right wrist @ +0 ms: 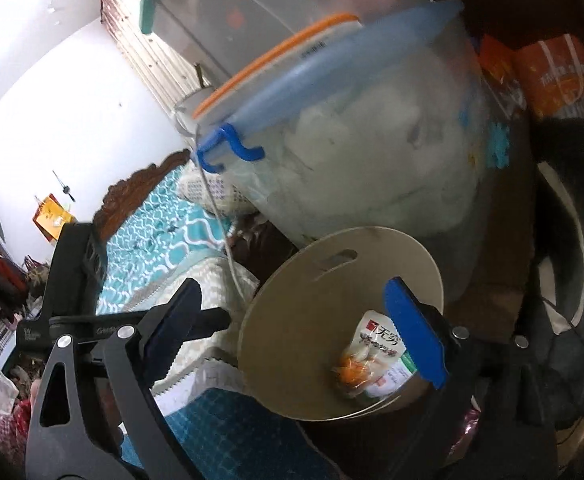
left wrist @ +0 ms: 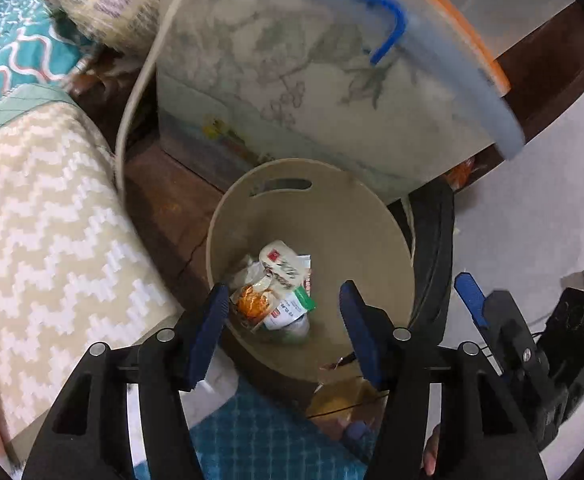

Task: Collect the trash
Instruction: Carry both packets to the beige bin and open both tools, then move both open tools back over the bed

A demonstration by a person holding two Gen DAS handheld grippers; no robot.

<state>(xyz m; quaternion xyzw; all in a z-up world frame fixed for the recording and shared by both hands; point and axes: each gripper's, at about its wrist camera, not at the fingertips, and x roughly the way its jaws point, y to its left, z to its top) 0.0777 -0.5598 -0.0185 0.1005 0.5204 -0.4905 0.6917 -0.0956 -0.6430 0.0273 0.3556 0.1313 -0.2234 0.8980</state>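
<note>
left tongs [left wrist: 284,304] gape wide and empty above the beige trash bin [left wrist: 372,240]; right tongs [right wrist: 292,324] likewise wide, holding nothing. the bin already holds several snack wrappers [left wrist: 280,280] at its bottom, beside the bed [left wrist: 52,208]. a crumpled clear wrapper [left wrist: 340,400] lies on the floor just outside the bin; judged partly done, that piece remains.

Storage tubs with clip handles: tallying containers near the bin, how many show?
2: blue-lidded tub directly behind the beige bin; orange-lidded tub behind it. Others may be hidden.
</note>
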